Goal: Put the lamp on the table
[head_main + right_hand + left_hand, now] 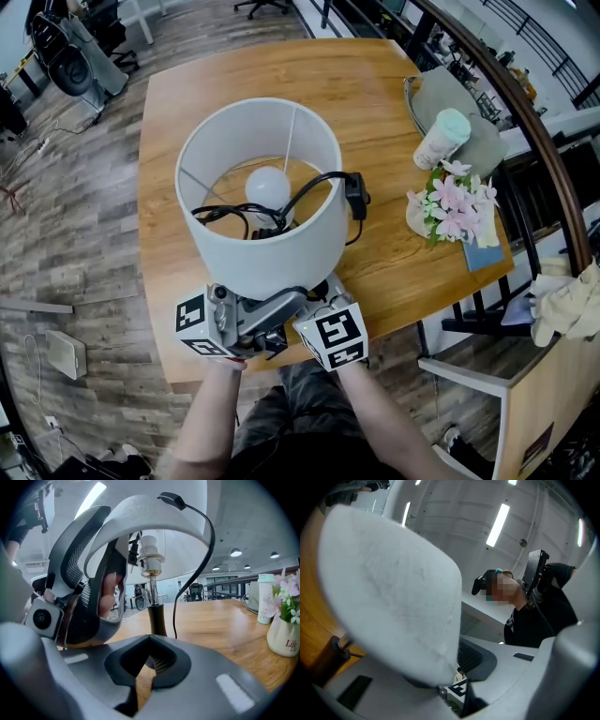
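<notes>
The lamp stands upright over the near half of the round-cornered wooden table (187, 103). Its white drum lampshade (272, 253) is open at the top, so the bulb (267, 186) shows inside. The black cord (309, 187) is heaped within the shade, and its inline switch (356, 192) hangs over the rim. The lamp's base is hidden by the shade and the grippers, so I cannot tell whether it rests on the wood. The left gripper (452, 677) is clamped on the lower edge of the shade: one jaw lies outside the fabric and the black-padded one inside. The right gripper view shows the same hold from under the shade. The right gripper (150, 641) sits low, just beside the left one at the table's near edge. Its jaws are drawn nearly together, with only a thin slit through which the tabletop shows. The dark brown lamp stem (157, 618) rises just beyond their tips, and I cannot tell whether they touch it. Well to the right on the table stand a white vase (283, 639) of pink flowers (455, 202) and a pale bottle (441, 139) with a mint cap.
</notes>
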`<state>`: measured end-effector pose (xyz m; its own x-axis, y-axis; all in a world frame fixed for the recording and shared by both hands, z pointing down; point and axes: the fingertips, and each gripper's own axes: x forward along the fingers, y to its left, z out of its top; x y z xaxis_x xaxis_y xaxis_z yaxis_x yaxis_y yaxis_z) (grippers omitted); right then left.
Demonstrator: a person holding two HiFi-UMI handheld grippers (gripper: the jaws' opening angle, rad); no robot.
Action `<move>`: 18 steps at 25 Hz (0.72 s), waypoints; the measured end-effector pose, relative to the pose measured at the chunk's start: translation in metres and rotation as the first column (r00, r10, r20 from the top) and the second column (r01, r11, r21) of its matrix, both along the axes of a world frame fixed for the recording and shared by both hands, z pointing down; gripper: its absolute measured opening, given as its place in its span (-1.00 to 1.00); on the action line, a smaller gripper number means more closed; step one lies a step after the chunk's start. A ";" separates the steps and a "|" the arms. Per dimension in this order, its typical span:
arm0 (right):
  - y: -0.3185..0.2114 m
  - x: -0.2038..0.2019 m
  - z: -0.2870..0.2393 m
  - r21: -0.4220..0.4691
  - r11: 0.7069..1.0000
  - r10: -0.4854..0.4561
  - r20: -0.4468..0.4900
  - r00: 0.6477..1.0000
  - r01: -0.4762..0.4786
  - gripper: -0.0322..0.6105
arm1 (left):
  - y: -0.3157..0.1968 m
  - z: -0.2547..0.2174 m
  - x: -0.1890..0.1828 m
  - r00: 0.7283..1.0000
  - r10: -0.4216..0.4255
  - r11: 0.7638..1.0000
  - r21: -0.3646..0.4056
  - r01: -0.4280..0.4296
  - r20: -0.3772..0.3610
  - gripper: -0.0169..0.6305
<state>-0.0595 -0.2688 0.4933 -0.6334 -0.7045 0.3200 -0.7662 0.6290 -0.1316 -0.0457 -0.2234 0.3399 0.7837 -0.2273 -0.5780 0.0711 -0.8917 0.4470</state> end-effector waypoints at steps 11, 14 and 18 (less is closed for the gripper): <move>0.006 0.010 0.007 -0.007 1.000 0.021 -0.005 1.000 -0.021 -0.88 | 0.012 0.035 0.006 0.984 -0.014 1.000 -0.017 0.018 0.178 -0.74; 0.010 0.012 0.008 -0.006 1.000 0.017 -0.009 1.000 -0.017 -0.88 | 0.014 0.046 0.005 0.975 -0.025 0.999 -0.033 0.034 0.220 -0.74; 0.015 0.013 0.005 0.002 1.000 0.015 -0.007 1.000 -0.015 -0.88 | 0.015 0.059 0.001 0.964 -0.055 0.995 -0.065 0.075 0.261 -0.74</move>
<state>-0.0464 -0.2536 0.4986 -0.6203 -0.7146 0.3234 -0.7766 0.6175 -0.1252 -0.0452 -0.2081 0.3990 0.8863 -0.3172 -0.3375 -0.1126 -0.8544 0.5072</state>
